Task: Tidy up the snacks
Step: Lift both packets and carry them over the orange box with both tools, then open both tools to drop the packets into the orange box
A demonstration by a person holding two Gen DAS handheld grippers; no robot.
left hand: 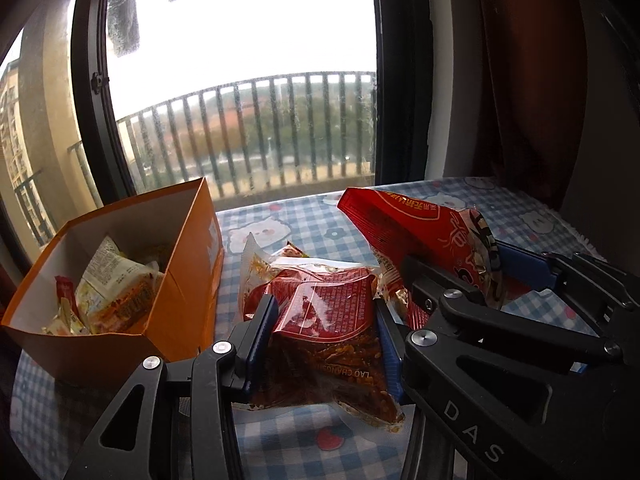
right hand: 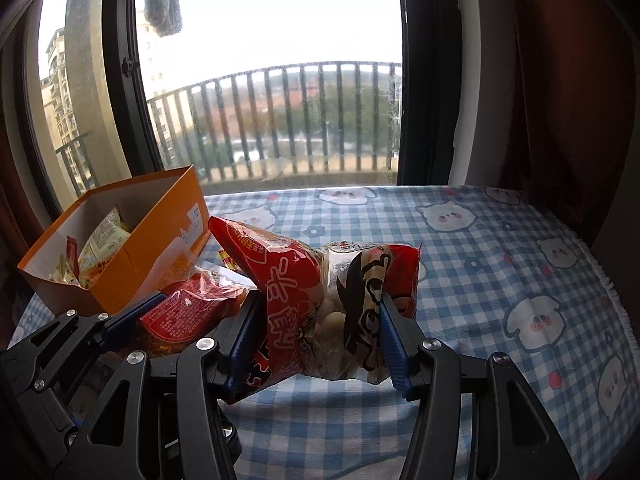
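red snack bag [left hand: 320, 312] clamped in left fingers [left hand: 264, 320]; right fingers [right hand: 390, 336] clamp red-and-clear bag [right hand: 320, 304].

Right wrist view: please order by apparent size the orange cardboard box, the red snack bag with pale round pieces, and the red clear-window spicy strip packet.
1. Orange cardboard box
2. Red snack bag with pale round pieces, close to the box; it is nearer the camera, so this order is unsure
3. Red clear-window spicy strip packet, partly hidden

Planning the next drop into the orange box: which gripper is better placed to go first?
Left. The left gripper, shut on its red snack bag, is right beside the orange box; the right gripper is farther away.
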